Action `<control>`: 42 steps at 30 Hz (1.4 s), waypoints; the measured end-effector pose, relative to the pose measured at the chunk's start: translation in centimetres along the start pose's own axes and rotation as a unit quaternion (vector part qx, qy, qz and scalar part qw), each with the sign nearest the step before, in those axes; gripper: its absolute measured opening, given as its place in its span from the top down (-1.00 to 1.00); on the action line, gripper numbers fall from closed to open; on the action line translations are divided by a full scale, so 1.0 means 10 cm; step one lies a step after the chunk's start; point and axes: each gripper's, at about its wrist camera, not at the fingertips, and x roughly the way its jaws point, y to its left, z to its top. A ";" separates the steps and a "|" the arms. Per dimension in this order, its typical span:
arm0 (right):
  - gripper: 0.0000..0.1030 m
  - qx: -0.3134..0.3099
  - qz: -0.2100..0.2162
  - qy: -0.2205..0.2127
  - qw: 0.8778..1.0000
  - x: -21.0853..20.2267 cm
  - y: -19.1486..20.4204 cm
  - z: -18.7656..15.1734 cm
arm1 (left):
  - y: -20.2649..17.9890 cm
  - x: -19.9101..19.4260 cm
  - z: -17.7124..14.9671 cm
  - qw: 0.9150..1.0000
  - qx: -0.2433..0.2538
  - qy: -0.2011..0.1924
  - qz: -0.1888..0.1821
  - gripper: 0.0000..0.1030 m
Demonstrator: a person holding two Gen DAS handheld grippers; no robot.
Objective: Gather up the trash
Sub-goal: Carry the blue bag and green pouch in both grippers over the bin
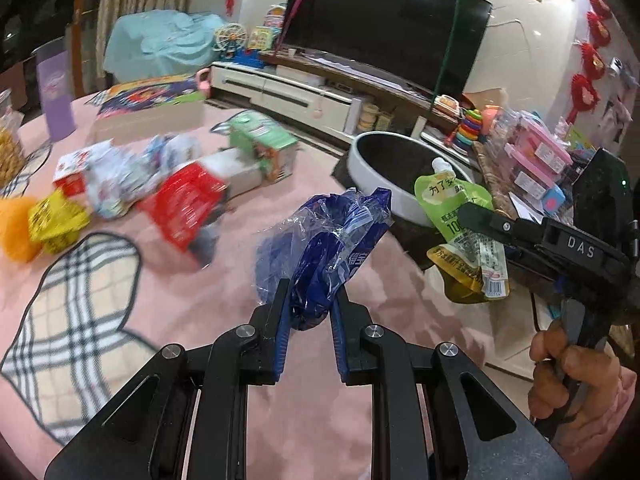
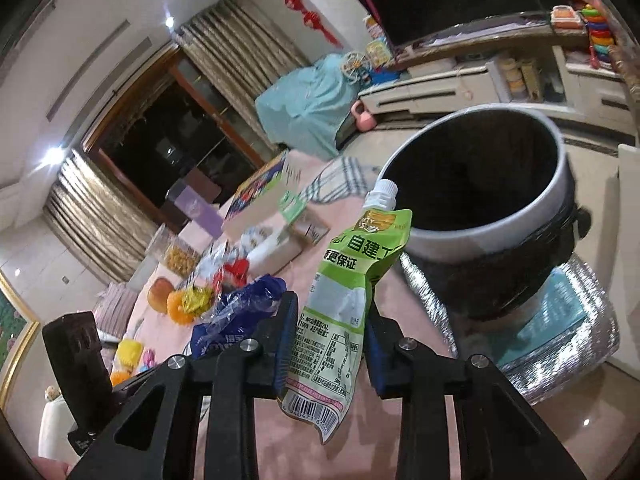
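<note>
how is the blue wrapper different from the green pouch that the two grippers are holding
The blue wrapper is crumpled, see-through film; the green pouch is flat, opaque and printed with a barcode. The pouch has a white screw cap; the wrapper has none. The wrapper sits in the left hand-held gripper, the pouch in the right hand-held gripper. Both are held off the pink tablecloth near the bin.

Television (image 1: 384, 28): far ahead of the left gripper, on the wall.
Curtains (image 2: 100, 216): far left of the right gripper.
Teal cloth (image 1: 160, 40): ahead-left.
</note>
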 end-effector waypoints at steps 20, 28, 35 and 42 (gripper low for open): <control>0.41 0.005 -0.047 -0.044 0.998 -0.13 -0.50 0.59 | -0.59 0.46 0.63 0.998 0.062 -0.014 -0.014 0.67; 0.41 0.006 -0.058 -0.051 0.997 -0.08 -0.62 0.76 | -0.70 0.62 0.77 0.997 0.081 -0.010 -0.009 0.67; 0.41 0.003 -0.072 -0.044 0.996 0.04 -0.67 0.85 | -0.86 0.84 0.96 0.995 0.097 -0.001 -0.008 0.66; 0.41 -0.001 -0.088 -0.028 0.996 0.16 -0.73 0.87 | -0.97 1.11 1.09 0.994 0.106 0.013 -0.004 0.66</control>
